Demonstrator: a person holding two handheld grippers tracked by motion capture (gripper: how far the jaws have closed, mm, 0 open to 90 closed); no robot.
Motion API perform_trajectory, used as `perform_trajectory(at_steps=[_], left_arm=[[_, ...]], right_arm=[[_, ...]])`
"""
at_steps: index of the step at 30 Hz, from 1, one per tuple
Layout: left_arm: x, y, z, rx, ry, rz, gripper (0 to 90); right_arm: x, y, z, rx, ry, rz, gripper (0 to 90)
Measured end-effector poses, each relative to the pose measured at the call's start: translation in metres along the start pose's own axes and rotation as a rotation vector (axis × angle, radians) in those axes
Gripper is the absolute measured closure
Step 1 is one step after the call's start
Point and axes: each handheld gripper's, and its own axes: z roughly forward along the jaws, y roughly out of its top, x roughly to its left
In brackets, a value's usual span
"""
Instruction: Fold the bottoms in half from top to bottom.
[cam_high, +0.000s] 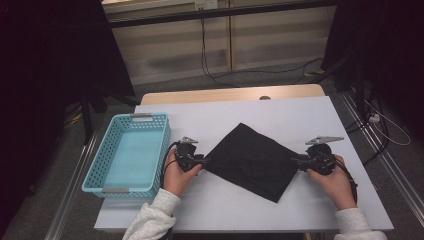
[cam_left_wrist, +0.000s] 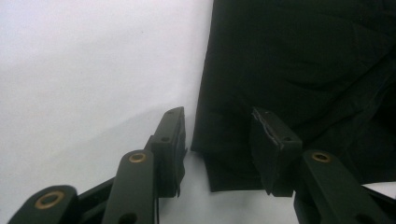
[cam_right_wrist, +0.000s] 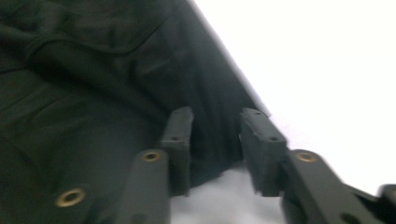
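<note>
White matte counter (cam_high: 310, 115), a soft black folded cloth (cam_high: 252, 160) lying diamond-wise mid-counter, perforated teal plastic basket (cam_high: 112, 150) to its left. Up close the fabric shows wrinkles: left hand-held gripper (cam_left_wrist: 219, 140) and right hand-held gripper (cam_right_wrist: 215, 135) each straddle a corner, jaws parted, not pinching.

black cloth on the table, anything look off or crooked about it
The black cloth lies folded but turned cornerwise to the table edges, with soft wrinkles across it. The blue basket beside it sits straight. Nothing looks spilled or damaged.
</note>
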Motion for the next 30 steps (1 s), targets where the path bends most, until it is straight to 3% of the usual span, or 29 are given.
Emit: perform_trajectory(at_steps=[2,3,7,10,13,19,21,27,30], left_arm=[[0.000,0.000,0.000,-0.001,0.000,0.001,57.2],[0.000,0.000,0.000,-0.002,0.002,0.001,57.4],[0.000,-0.001,0.000,-0.005,0.006,0.000,58.4],[0.001,0.000,0.000,-0.002,-0.001,-0.003,60.1],[0.001,-0.001,0.000,-0.001,0.000,-0.006,60.7],[0.001,-0.001,-0.001,0.000,-0.001,-0.004,61.6],[0.001,-0.001,-0.001,0.001,0.000,-0.011,62.4],[0.002,-0.001,-0.002,0.005,-0.013,-0.039,67.4],[0.003,0.001,-0.008,-0.007,0.002,-0.026,61.2]], right_arm=[[0.001,-0.001,0.000,-0.002,0.026,0.024,80.3],[0.002,-0.001,0.000,-0.004,0.022,0.014,81.8],[0.002,0.001,-0.001,-0.013,0.020,0.007,83.9],[0.000,0.008,-0.006,-0.082,0.019,-0.012,84.0],[-0.004,0.016,-0.009,-0.131,0.018,0.002,83.9],[-0.013,0.012,0.014,-0.063,-0.010,0.000,83.3],[-0.016,0.009,0.015,-0.085,0.008,0.034,83.1],[-0.015,0.007,0.013,-0.090,0.006,0.029,82.2],[-0.014,0.006,0.013,-0.089,0.005,0.028,82.1]])
